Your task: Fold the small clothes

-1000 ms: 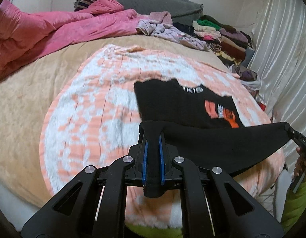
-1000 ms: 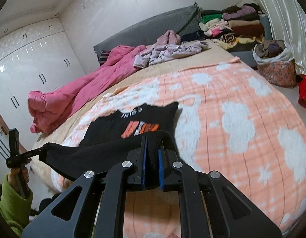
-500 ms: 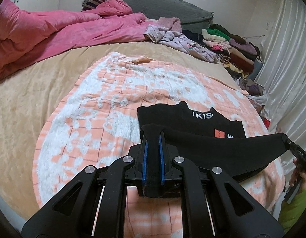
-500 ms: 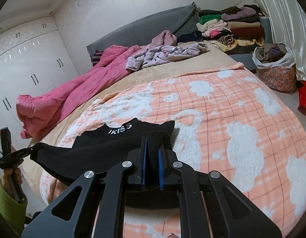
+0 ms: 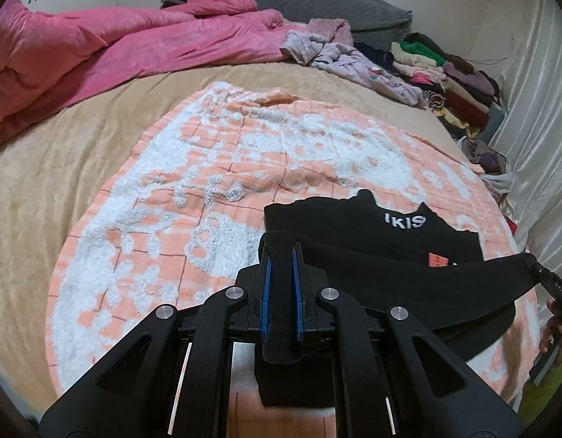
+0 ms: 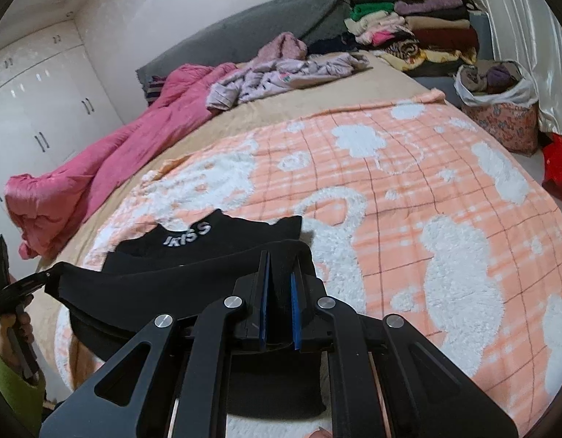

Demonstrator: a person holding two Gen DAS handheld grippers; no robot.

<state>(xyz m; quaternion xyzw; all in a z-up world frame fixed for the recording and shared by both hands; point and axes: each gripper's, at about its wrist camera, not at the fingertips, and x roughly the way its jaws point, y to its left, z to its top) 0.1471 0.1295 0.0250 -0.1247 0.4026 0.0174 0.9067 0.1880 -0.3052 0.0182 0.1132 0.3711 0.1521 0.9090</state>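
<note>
Hand-held grippers pinch black shirt hem, stretched crosswise, collar pointing away.

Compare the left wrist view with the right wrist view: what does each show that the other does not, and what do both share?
Only the left wrist view shows the orange patch on the black shirt and the left gripper shut on its hem. Only the right wrist view shows the white wardrobe, the floral bag and the right gripper shut on the hem. Both show the shirt, pink duvet and orange blanket.
</note>
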